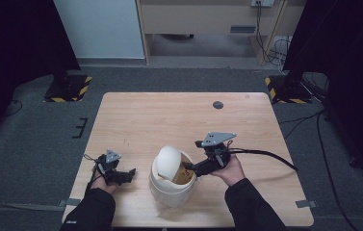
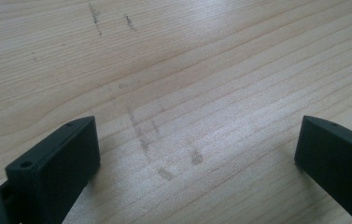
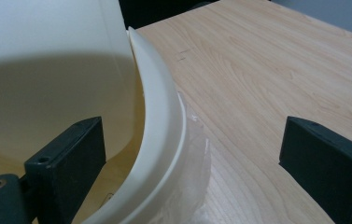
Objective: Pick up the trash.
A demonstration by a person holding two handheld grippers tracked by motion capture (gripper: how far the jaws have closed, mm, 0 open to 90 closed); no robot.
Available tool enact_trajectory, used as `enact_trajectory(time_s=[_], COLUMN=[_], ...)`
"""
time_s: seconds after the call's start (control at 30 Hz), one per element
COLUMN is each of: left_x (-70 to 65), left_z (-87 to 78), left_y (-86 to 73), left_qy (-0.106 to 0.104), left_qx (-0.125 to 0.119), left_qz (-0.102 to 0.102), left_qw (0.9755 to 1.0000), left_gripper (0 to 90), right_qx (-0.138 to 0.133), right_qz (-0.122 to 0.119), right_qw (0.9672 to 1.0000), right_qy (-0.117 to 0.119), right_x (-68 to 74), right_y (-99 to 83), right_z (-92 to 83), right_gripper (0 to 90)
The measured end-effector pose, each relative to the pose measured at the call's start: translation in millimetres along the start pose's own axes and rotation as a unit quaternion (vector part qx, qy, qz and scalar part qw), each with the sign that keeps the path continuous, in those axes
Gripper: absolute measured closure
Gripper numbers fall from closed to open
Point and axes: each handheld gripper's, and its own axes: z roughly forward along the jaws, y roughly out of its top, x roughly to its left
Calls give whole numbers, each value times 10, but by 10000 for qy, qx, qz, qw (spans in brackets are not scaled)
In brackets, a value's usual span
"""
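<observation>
A cream-white round bin (image 1: 169, 190) stands near the table's front edge, its domed lid (image 1: 168, 161) tipped back over a brownish inside. My right gripper (image 1: 190, 167) is open at the bin's right rim (image 3: 164, 116). One jaw is inside the bin and the other outside over the wood, so my right gripper (image 3: 192, 163) straddles the rim. A clear plastic liner (image 3: 194, 154) folds over the rim's outside. My left gripper (image 1: 127, 174) rests left of the bin, apart from it. My left gripper (image 2: 197, 154) is open over bare wood with nothing between the jaws.
The light wooden table (image 1: 169, 115) has a small grey round cap (image 1: 218, 105) near its far edge. The right gripper's cable (image 1: 270, 156) trails right across the table. Two stand bases with yellow-black tape (image 1: 68, 89) sit on the floor behind the table.
</observation>
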Motion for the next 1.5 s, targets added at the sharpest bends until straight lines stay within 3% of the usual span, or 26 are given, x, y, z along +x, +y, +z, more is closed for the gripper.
enact_trajectory(time_s=[0.47, 0.63, 0.87, 0.97, 1.23, 1.33, 1.5], left_x=[-1, 0, 0, 0, 0, 0, -1], left_z=[1, 0, 0, 0, 0, 0, 1], left_y=[0, 0, 0, 0, 0, 0, 0], left_qy=[1, 0, 0, 0, 0, 0, 1], left_qx=[-6, -2, -1, -1, -2, -2, -6], left_qz=[-8, -1, 0, -1, -1, -2, -8], left_qw=[10000, 10000, 10000, 10000, 10000, 10000, 10000], left_gripper=[0, 0, 0, 0, 0, 0, 0], right_qx=[-343, -552, -574, -538, -533, -395, -183], right_qz=[237, 451, 721, 755, 987, 1050, 1039], right_qw=[9986, 9954, 9911, 9904, 9838, 9811, 9805], right_qy=[-313, -646, -963, -1026, -1400, -1574, -1657], right_x=[-207, -364, -543, -580, -737, -801, -878], right_y=[-28, -117, -268, -298, -457, -543, -607], right_z=[-366, -542, -663, -679, -677, -618, -537], right_gripper=[79, 89, 93, 96, 119, 146, 188])
